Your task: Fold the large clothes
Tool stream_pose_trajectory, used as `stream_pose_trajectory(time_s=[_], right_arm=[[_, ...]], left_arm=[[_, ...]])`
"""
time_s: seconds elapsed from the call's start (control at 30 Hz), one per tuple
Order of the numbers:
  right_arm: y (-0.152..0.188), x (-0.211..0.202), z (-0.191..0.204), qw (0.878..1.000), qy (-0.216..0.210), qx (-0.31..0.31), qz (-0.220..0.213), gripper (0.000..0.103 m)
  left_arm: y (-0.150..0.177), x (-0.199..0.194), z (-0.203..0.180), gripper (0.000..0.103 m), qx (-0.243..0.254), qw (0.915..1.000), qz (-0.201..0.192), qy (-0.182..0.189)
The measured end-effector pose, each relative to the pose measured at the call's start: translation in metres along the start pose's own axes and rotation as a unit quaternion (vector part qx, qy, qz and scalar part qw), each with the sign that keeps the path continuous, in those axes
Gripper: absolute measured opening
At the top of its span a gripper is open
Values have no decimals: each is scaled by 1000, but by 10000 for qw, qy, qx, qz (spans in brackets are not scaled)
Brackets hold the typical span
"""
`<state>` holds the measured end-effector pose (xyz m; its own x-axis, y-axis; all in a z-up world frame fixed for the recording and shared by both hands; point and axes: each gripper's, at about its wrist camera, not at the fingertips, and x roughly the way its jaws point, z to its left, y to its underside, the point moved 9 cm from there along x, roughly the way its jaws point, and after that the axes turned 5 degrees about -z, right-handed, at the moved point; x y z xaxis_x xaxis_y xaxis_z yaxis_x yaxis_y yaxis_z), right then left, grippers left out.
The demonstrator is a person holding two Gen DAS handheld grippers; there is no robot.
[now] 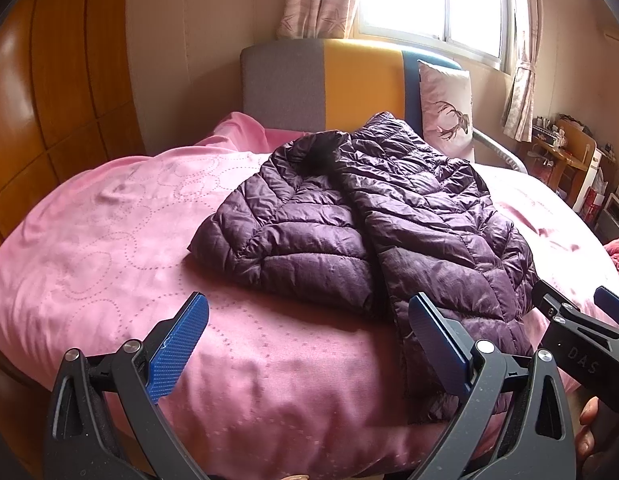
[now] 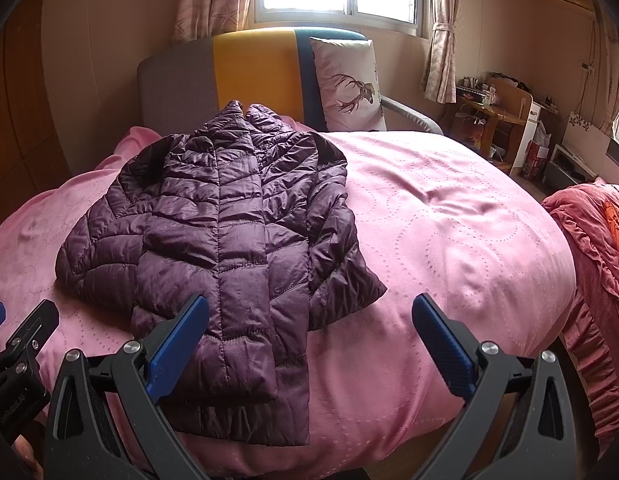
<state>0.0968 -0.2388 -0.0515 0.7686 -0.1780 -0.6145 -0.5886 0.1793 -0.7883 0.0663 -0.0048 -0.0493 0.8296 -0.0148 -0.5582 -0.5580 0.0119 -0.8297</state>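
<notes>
A dark purple quilted puffer jacket lies on the pink bed, its sides folded inward and its hem hanging over the near edge. It also shows in the right wrist view. My left gripper is open and empty, hovering above the near bed edge, left of the jacket's hem. My right gripper is open and empty, hovering over the jacket's lower right part. The right gripper's body shows at the right of the left wrist view. The left gripper's body shows at the left of the right wrist view.
The pink bedspread covers the bed. A grey, yellow and blue headboard and a deer-print pillow stand at the back. A wooden wardrobe is on the left. A red quilt and a cluttered desk are on the right.
</notes>
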Motion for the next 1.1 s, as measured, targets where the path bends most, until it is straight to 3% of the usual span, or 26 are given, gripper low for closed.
stream_pose_trajectory(time_s=[1.1], right_arm=[[0, -4, 1, 10000, -3, -64, -43, 101]], left_arm=[[4, -5, -6, 99, 69, 9999, -20, 89]])
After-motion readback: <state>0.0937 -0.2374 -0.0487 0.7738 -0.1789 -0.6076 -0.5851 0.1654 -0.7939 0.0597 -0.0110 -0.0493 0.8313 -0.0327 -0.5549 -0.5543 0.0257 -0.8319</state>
